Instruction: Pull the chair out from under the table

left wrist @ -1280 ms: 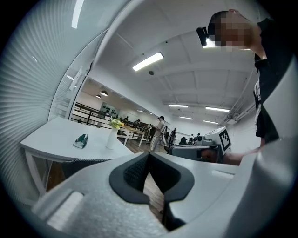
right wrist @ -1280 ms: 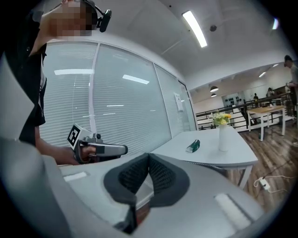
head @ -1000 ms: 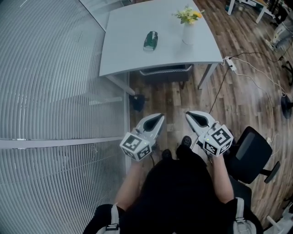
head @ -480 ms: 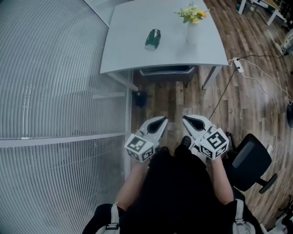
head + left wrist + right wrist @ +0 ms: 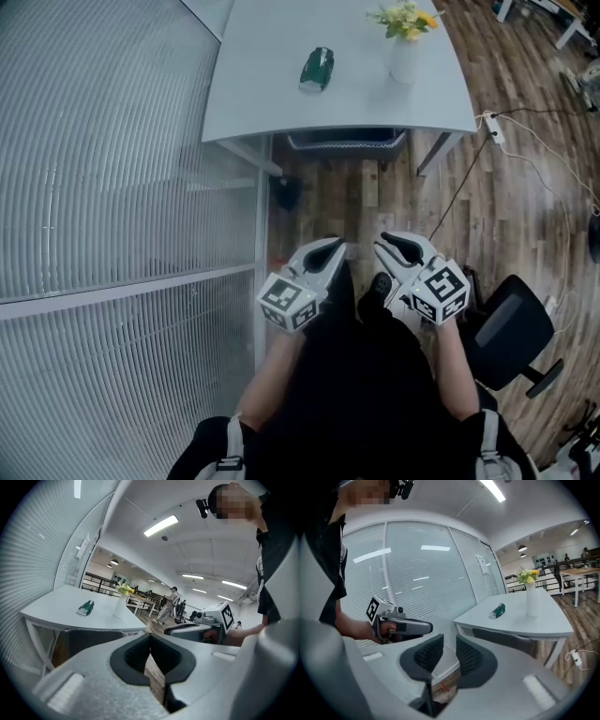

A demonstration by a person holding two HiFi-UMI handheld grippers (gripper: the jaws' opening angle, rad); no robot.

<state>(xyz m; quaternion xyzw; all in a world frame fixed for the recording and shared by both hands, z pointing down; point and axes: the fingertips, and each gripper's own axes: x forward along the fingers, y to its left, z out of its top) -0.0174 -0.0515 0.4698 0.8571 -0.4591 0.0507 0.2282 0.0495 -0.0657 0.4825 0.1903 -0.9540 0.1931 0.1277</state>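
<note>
Since the earlier frames the table (image 5: 281, 94) sits a little higher in the head view, and both grippers hang slightly lower before the person's body. The right gripper (image 5: 392, 246) has just been opening its jaws. They now stand apart with nothing between them, only floor showing through the gap. The left gripper (image 5: 330, 246) has its pads pressed together on nothing.

The chair (image 5: 347, 141) is tucked under the table's near edge, well apart from both grippers. The head view shows only the top strip of its back. The left gripper view shows the dark backrest (image 5: 93, 639) standing beneath the tabletop, and the right gripper view shows it (image 5: 501, 639) from the other side, with a power strip (image 5: 576, 656) on the wood floor.

Only the left gripper view shows people far off in the room. Only the head view shows the black office chair (image 5: 511, 328) beside the person's right arm.

A white vase (image 5: 404, 58) stands upright on the table, holding yellow flowers (image 5: 405, 16). A green object (image 5: 317, 68) lies near it.
</note>
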